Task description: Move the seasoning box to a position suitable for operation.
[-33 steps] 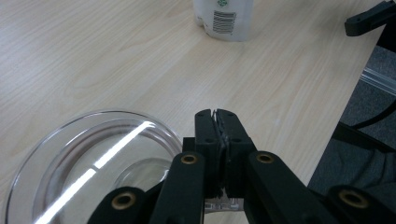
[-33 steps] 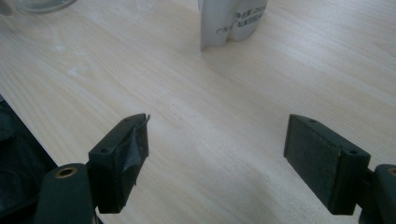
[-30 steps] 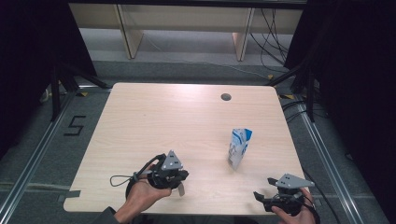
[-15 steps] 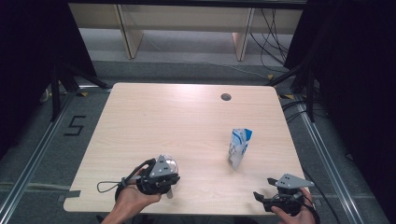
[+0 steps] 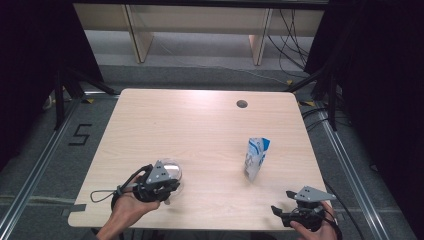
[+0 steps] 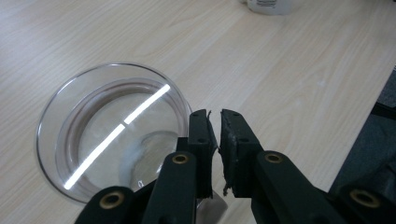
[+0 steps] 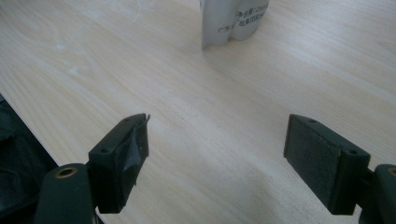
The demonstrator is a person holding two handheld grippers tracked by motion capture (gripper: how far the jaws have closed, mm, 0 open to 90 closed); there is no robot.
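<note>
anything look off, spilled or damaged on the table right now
Nothing is spilled. Two small oddities: the pouch stands with a crumpled, leaning top, and the pads of the left hand-held gripper look frayed at their edges. That gripper's nearly closed jaws sit at the rim of the clear glass bowl, which stands upright and empty.

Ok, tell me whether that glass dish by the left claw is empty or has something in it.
Empty. In the left gripper view the glass dish shows bare wood grain through its clear bottom, plus a reflected light streak, and nothing lies inside.
</note>
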